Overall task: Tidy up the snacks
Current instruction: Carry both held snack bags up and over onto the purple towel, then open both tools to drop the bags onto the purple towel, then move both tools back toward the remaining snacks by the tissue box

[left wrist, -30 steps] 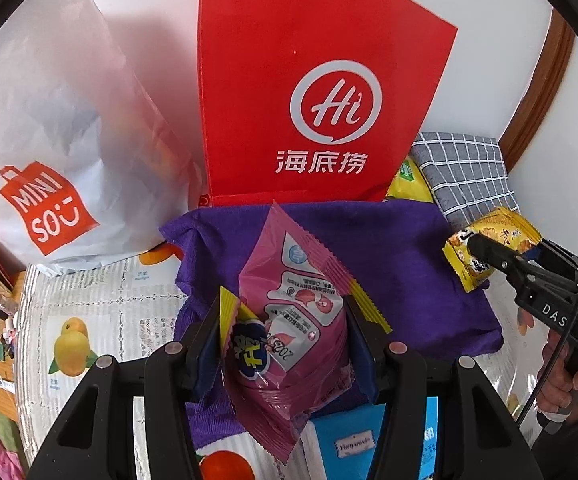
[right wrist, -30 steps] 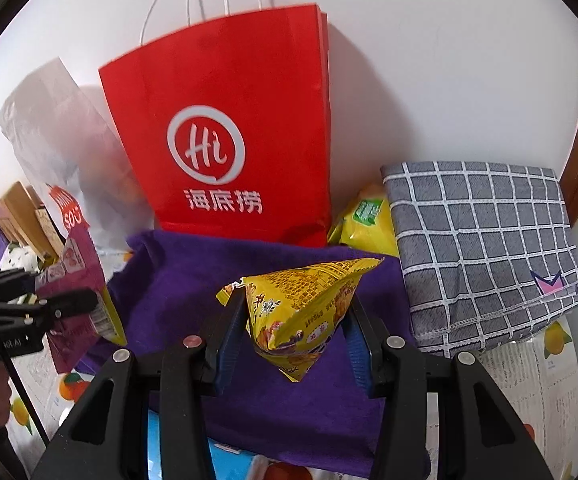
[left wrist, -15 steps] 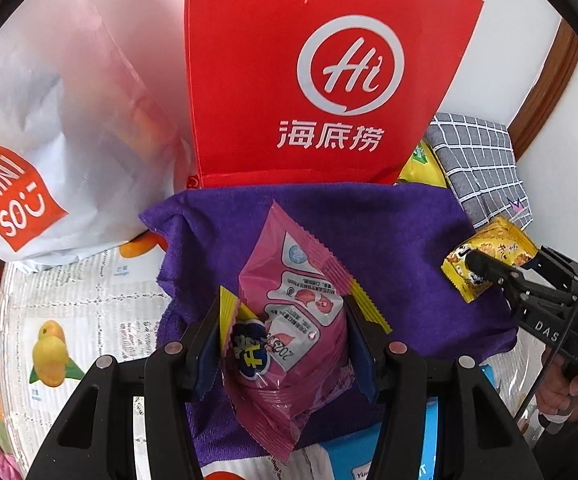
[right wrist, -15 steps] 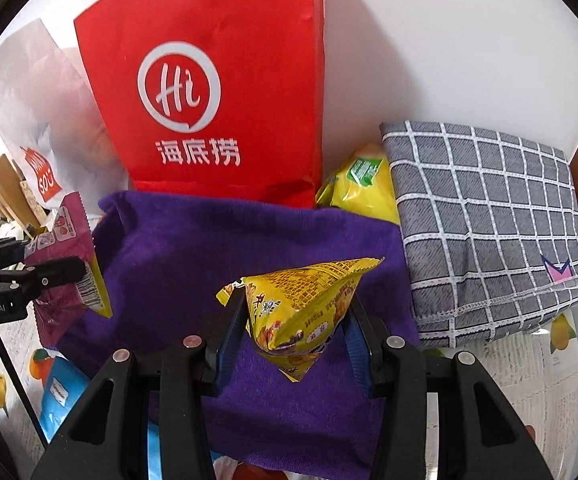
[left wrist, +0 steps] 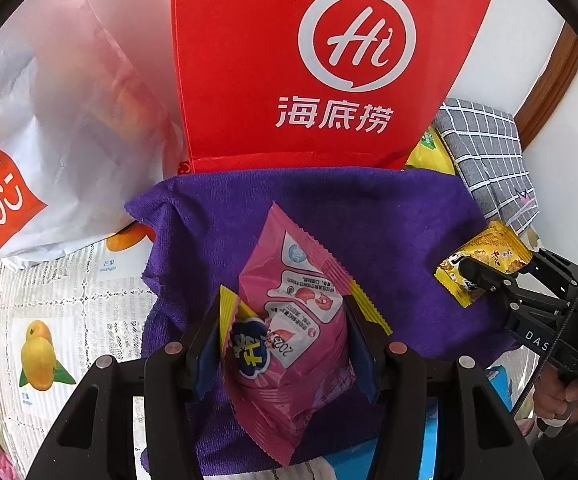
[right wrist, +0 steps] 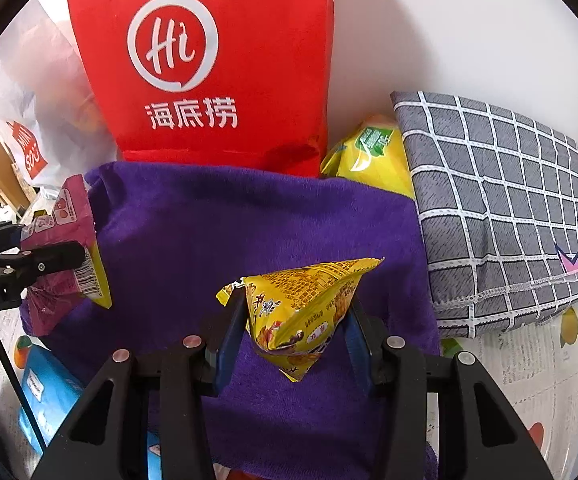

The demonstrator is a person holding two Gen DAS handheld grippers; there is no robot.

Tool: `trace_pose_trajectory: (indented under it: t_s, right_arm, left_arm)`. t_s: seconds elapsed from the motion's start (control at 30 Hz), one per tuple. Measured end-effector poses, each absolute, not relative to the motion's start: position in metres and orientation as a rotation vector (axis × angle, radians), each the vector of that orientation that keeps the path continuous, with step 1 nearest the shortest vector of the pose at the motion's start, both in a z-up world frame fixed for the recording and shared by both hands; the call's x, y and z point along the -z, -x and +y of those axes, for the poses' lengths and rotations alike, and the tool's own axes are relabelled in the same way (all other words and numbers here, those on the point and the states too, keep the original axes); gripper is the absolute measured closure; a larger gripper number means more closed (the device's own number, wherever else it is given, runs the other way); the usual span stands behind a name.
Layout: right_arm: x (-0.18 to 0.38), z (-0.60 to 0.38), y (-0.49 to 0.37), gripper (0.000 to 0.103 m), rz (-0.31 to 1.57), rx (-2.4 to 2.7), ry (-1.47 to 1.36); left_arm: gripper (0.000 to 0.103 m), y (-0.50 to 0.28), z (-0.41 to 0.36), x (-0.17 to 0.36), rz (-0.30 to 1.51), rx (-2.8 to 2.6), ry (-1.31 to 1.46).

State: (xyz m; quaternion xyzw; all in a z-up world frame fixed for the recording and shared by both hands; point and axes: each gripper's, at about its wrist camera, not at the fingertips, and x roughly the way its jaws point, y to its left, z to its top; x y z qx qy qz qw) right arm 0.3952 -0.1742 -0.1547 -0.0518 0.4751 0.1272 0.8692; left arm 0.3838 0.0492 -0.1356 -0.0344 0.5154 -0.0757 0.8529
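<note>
Pink snack packet (left wrist: 289, 344): clamped in left hand-held gripper (left wrist: 285, 344), above purple towel (left wrist: 369, 216).
Yellow snack packet (right wrist: 301, 304): clamped in right hand-held gripper (right wrist: 293, 332), over the same towel.
Red paper bag (right wrist: 209, 60): upright, twelve o'clock of towel.
Grey checked cloth (right wrist: 497, 208): three o'clock of towel.

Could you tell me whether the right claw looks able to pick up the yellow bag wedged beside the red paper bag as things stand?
Probably not: the right claw is shut on a yellow snack packet, though the yellow bag itself lies unobstructed.
</note>
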Motion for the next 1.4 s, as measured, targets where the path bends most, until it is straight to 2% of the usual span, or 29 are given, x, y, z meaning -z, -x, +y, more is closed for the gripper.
trace_pose_trajectory:
  t_s: [0.63, 0.77, 0.8, 0.87, 0.93, 1.0, 1.4]
  right_arm:
    - [0.163, -0.169, -0.397, 0.055, 1.018, -0.265, 0.147]
    - [0.159, -0.169, -0.394, 0.046, 1.015, -0.266, 0.148]
    - [0.156, -0.169, -0.393, 0.044, 1.012, -0.267, 0.147]
    - [0.150, -0.168, -0.391, 0.032, 0.999, -0.275, 0.146]
    - [0.142, -0.168, -0.388, 0.023, 0.977, -0.280, 0.149]
    - [0.131, -0.167, -0.383, 0.022, 0.944, -0.272, 0.150]
    - [0.078, -0.172, -0.328, 0.021, 0.831, -0.254, 0.052]
  left_arm:
    - [0.050, -0.394, 0.041, 0.150, 1.115, 0.143, 0.045]
    - [0.048, -0.393, 0.040, 0.149, 1.113, 0.146, 0.055]
    - [0.041, -0.391, 0.040, 0.148, 1.113, 0.156, 0.062]
    - [0.030, -0.387, 0.039, 0.146, 1.112, 0.169, 0.070]
    - [0.030, -0.381, 0.037, 0.141, 1.094, 0.148, 0.049]
    - [0.027, -0.375, 0.035, 0.135, 1.084, 0.122, 0.022]
    - [0.027, -0.314, 0.052, 0.081, 1.017, 0.063, 0.037]
